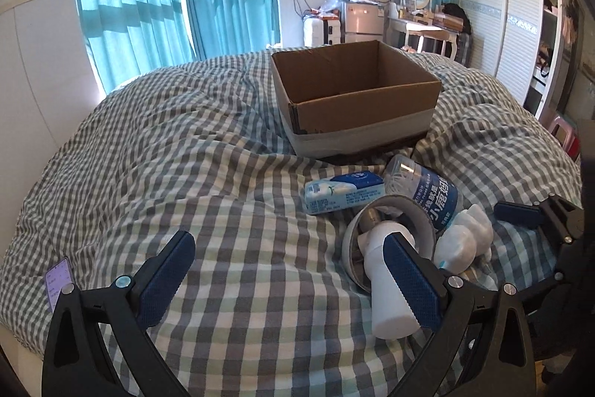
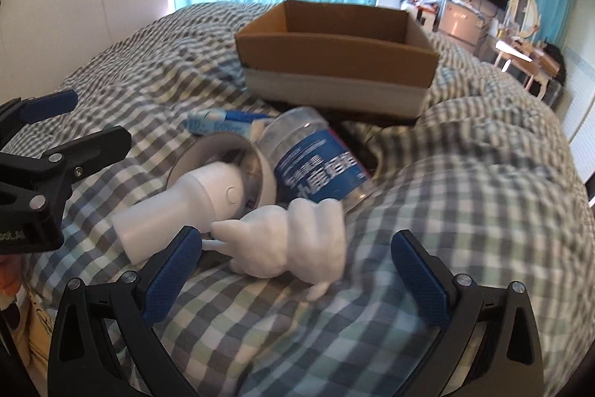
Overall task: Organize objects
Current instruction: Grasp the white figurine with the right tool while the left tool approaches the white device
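A big bed (image 1: 186,173) fills both views, covered with a puffy checked quilt in grey, white and pale green. On the quilt, toward the far side, sits an open cardboard box (image 1: 357,99) with a pale band of tape around its lower part. As far as its inside shows, nothing is in it.

Just in front of the box lies a little heap of things. A clear plastic jar with a blue label (image 1: 427,188) lies on its side, and there seem to be cotton swabs inside it. Next to it, on the left, is a blue and white tissue pack (image 1: 344,192). A roll of tape (image 1: 390,240) leans against the jar. A white plastic bottle (image 1: 386,285) lies with its top end poking into the roll. A small white figurine (image 2: 297,240) lies beside the bottle, touching the jar.

The left claw (image 1: 293,281) is wide open and holds nothing. Its right finger sits right by the white bottle. The right claw (image 2: 297,278) is wide open too, with the figurine lying between its fingers.

A phone (image 1: 57,279) with a lit screen lies at the left edge of the bed.
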Tool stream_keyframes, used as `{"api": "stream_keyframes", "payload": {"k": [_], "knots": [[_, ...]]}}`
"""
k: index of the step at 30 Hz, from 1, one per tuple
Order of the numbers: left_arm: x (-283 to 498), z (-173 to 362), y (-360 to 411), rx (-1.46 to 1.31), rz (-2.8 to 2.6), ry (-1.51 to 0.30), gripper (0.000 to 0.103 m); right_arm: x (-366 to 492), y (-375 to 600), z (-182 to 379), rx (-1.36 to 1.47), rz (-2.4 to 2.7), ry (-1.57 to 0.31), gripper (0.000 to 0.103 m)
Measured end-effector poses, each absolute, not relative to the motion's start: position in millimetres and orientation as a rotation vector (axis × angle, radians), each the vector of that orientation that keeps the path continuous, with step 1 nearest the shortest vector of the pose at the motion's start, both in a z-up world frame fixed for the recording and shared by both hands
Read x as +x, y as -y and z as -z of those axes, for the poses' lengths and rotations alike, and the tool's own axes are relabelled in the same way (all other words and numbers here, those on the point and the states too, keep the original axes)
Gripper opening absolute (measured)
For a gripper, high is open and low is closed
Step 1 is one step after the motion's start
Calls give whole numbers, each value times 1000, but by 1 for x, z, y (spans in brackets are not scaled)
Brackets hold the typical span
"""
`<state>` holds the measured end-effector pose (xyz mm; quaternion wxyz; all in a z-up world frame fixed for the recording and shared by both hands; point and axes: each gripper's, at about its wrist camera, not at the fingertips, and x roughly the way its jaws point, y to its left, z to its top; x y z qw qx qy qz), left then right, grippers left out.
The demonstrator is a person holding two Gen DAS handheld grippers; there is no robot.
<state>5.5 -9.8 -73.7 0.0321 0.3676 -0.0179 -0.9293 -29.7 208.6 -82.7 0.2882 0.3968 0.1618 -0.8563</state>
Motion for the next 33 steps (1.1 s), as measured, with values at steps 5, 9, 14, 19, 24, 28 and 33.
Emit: {"api": "stream_keyframes", "payload": {"k": [5, 9, 14, 19, 24, 28, 33], "knots": [[3, 76, 10, 1163, 2858, 47, 103, -28, -207, 88, 1066, 2237, -420, 82], [1, 82, 6, 1201, 2857, 44, 103, -23, -216, 78, 1032, 2251, -392, 76], [-2, 86, 3, 1256, 2855, -47, 102, -27, -244, 47, 965, 2365, -379, 76], [-4, 92, -13, 1303, 2870, -6, 94, -40, -273, 31, 953, 2456, -308, 76], [-6, 101, -36, 1391, 2904, 58, 78, -44, -285, 33, 980, 2469, -286, 76], [-11, 115, -46, 1498, 2881, 95, 51, -46, -281, 35, 988, 2457, -288, 76], [-8, 113, -44, 1481, 2888, 107, 34, -46, -279, 35, 990, 2453, -288, 76]]}}
